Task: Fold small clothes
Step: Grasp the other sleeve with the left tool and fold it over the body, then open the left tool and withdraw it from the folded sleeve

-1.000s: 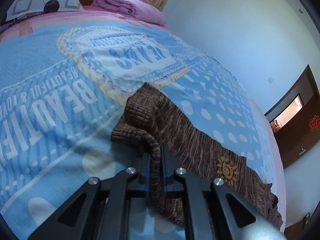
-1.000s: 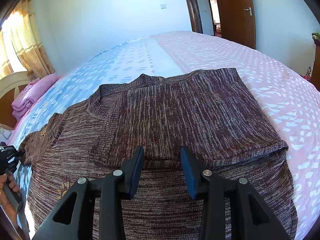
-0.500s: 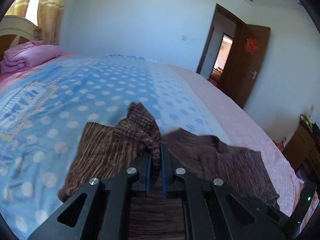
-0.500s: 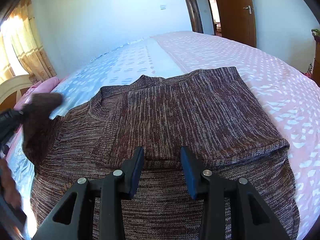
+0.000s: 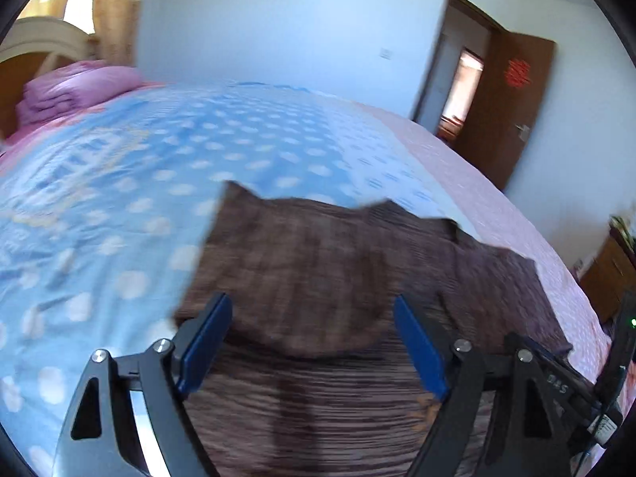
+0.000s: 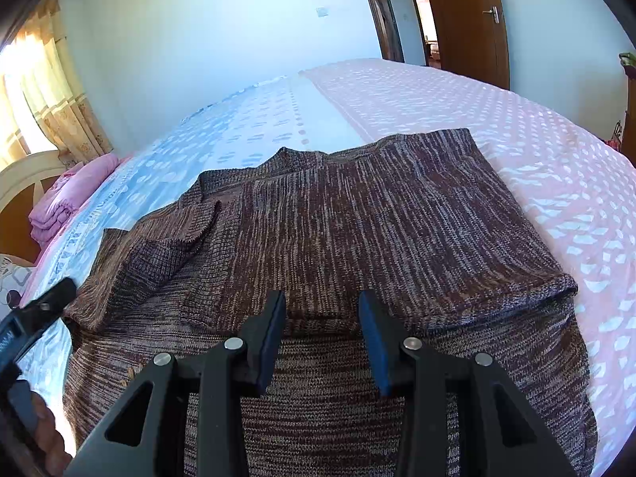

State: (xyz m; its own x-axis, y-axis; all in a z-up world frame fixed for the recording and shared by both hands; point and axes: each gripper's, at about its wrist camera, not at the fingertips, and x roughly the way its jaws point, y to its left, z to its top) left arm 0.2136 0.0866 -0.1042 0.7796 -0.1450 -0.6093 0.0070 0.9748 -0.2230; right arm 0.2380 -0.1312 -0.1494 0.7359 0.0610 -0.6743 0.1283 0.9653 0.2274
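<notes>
My left gripper [image 5: 312,342]: jaws spread wide, released, nothing between pads. Left view motion-blurred; knit pattern hard to read. Sweater [image 6: 357,238] lies flat on bed [image 6: 536,127], near end cut off by frame and my gripper bodies. Left sleeve folded across chest, cuff [image 6: 159,256] on body. Right side folded in, edge near right. My right gripper [image 6: 322,332]: jaws apart, released, low over sweater; contact unclear. Pink quilt [image 5: 75,89] far left, partly behind bed curve. Door [image 5: 508,91] far right, blurred.
</notes>
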